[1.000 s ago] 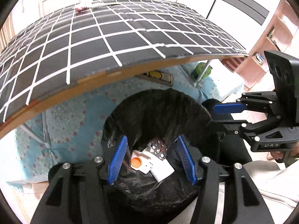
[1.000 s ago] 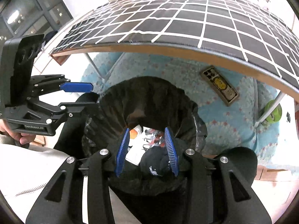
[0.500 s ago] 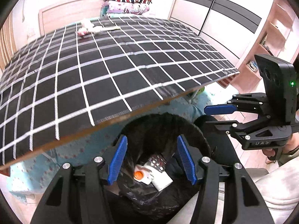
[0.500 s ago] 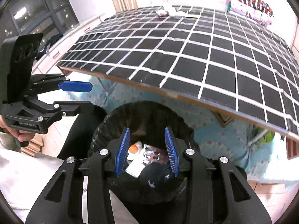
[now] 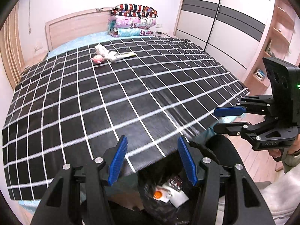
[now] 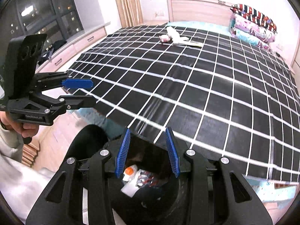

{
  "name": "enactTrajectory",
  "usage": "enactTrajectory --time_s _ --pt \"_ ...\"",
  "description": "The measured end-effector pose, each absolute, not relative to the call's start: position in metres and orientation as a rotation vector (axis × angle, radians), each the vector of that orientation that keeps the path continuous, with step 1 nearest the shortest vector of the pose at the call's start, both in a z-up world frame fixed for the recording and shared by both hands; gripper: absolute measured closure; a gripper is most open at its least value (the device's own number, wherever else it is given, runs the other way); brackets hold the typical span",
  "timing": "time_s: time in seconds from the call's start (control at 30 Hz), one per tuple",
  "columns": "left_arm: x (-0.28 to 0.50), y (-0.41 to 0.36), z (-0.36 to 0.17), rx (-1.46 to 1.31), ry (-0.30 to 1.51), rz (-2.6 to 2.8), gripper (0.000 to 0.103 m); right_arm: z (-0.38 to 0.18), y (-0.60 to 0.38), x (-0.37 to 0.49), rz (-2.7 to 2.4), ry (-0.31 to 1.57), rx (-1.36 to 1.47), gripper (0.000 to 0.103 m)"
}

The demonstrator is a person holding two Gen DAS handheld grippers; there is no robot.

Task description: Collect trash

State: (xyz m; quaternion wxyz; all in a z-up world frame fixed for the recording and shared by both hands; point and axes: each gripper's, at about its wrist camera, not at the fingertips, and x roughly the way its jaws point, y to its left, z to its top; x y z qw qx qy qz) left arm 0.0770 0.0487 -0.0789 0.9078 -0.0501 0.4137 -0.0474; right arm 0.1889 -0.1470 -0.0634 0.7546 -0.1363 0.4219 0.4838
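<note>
The black-bagged trash bin stands at the foot of the bed, below both grippers. Inside lie a white carton with an orange cap and a blister pack. My left gripper hangs open and empty above the bin's left side. My right gripper is also open and empty over the bin. Each gripper shows in the other's view: the right gripper and the left gripper. Far up the checked bedspread lie a pink ball, crumpled white paper and a flat wrapper.
Folded quilts are stacked at the headboard. A sliding wardrobe and shelves stand to the right of the bed, and a window with drawers to the left. A dark rounded shape sits beside the bin.
Both grippers have risen and tilted up from inside the bin mouth. The bed's top with its litter has come into sight. Neither pair of jaws has changed its gap.
</note>
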Motion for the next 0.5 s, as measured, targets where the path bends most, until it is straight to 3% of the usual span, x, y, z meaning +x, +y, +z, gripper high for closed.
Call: enactTrajectory --time_s 0.5 --pt "0.133 0.092 -0.072 -0.115 0.827 -0.057 0.049 -0.055 -0.11 0.234 1.059 0.885 -0.296 0.064"
